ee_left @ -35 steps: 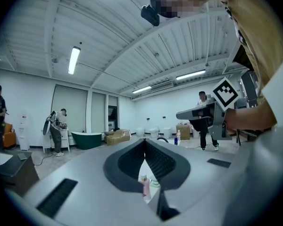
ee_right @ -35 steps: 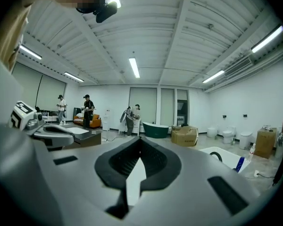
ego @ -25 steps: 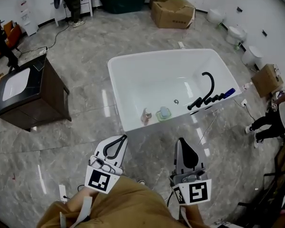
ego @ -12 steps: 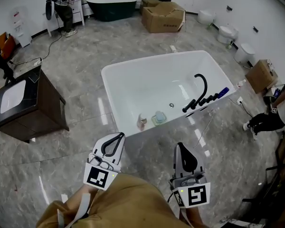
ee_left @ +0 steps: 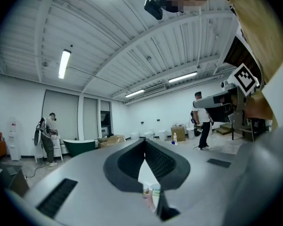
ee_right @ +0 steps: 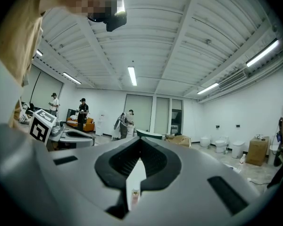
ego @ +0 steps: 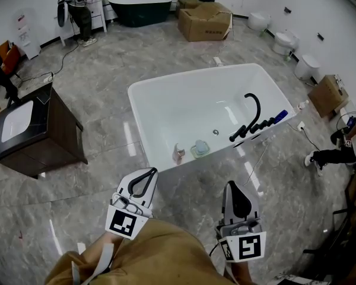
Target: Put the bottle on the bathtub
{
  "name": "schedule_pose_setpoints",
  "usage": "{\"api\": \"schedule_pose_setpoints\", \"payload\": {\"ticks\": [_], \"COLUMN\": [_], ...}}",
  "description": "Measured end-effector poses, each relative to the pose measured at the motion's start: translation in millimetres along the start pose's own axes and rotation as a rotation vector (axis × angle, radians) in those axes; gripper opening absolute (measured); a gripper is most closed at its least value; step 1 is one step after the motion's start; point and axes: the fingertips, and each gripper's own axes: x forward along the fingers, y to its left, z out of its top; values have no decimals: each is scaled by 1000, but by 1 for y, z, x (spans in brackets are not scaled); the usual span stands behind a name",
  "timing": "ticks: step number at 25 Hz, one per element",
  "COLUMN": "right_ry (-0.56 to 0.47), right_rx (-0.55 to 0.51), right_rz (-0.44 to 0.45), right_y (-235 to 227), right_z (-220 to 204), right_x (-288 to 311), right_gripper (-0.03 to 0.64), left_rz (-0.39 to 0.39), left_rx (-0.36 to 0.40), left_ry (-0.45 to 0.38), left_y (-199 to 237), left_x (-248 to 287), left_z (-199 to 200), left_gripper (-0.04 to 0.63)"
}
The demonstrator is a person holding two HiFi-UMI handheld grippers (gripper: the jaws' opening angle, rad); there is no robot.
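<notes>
Bright, even light from ceiling strip lights [ee_right: 132, 76] throws streaked glare on the glossy floor [ego: 130, 136]; shadows faint, all views bowed with dark-vignetted edges, nearest foreground soft.

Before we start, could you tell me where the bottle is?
In the head view the bottle stands at the near edge of the white bathtub, just left of a pale green dish.

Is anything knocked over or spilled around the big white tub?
Nothing looks spilled or knocked over. The bottle stands upright at the near edge of the bathtub, beside a pale green thing. The only odd bit is the tub itself, sitting out in the middle of the open floor.
</notes>
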Motion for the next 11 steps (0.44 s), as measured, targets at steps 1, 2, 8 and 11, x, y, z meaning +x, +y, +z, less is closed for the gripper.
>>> {"api": "schedule_pose_setpoints", "payload": {"ticks": [1,2,8,11], "right_ry": [1,1,-9,-3], "right_rx": [0,-2,-24,-32], "right_rz": [-2,-3,-25,-37], "right_y": [-1,-2,-4,-4], "right_z": [0,0,8,10], "right_x": [-1,-1,-3,-5], "right_gripper": [5,4,3,3], "left_rz": [2,4,6,-2], "left_rx": [-7,-12,-11,-10], "left_ry": [6,11,6,-7], "left_y": [-1,-1,6,7], "left_x": [-1,-2,-5,-6], "left_z": [-2,-4,-2,3], "left_gripper": [8,8,8,8]}}
